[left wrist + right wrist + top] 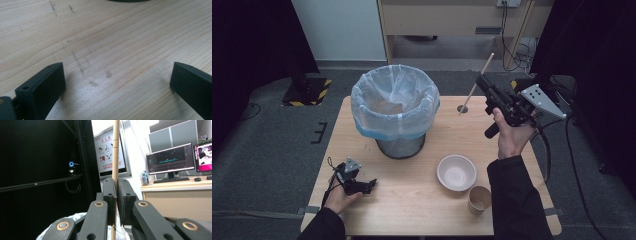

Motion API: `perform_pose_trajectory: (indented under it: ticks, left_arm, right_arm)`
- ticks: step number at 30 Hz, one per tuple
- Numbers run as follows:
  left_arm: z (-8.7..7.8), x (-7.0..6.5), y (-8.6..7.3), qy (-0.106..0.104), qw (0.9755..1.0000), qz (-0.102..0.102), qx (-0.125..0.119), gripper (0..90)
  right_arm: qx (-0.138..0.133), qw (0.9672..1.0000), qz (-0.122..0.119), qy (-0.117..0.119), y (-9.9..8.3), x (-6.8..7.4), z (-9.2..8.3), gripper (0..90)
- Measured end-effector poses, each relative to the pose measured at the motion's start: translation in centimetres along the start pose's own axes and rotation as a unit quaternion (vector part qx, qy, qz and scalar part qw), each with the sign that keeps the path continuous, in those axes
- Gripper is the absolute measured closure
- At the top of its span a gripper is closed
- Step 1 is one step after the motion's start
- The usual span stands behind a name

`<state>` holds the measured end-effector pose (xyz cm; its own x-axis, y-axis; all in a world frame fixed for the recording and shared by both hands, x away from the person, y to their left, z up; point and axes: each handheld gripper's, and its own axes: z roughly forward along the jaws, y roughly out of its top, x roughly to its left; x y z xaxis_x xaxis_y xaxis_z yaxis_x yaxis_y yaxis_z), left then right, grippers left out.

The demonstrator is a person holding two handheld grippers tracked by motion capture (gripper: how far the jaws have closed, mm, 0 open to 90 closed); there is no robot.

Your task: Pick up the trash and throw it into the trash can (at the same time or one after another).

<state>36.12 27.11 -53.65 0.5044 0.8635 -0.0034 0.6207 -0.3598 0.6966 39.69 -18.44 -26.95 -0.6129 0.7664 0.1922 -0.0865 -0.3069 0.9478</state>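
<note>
— Why's the left gripper (371, 184) idle down on the table (412, 210)?
— Parked, jaws wide apart, nothing between them. The cup (479, 199) and bowl (456, 172) wait nearby.
— And the right gripper (479, 80)?
— Raised beside the bin (394, 107), jaws clamped on a stick (476, 85), likely heading for the bag.

Grey carpet floor (272, 135), black curtains (247, 40) L+R, white wall (339, 27), desk w/ monitors (170, 160) behind.
</note>
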Motion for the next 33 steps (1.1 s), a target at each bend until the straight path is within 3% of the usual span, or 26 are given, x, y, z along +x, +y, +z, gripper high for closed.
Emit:
perform_pose_trajectory:
  ticks: [15,20,33]
  left_arm:
    - [0.0,0.0,0.0,0.0,1.0,-0.001,-0.001,0.0]
    - [0.0,0.0,0.0,0.001,1.0,-0.001,-0.001,0.0]
    - [0.0,0.0,0.0,0.0,1.0,-0.001,-0.002,0.0]
  right_arm:
    - [-0.033,0.9994,-0.009,0.003,1.3,1.9,4.4,86.2]
    - [-0.034,0.9993,-0.002,0.015,0.8,2.9,5.9,86.2]
    - [-0.016,0.9991,-0.013,0.036,-1.4,5.5,10.5,86.2]
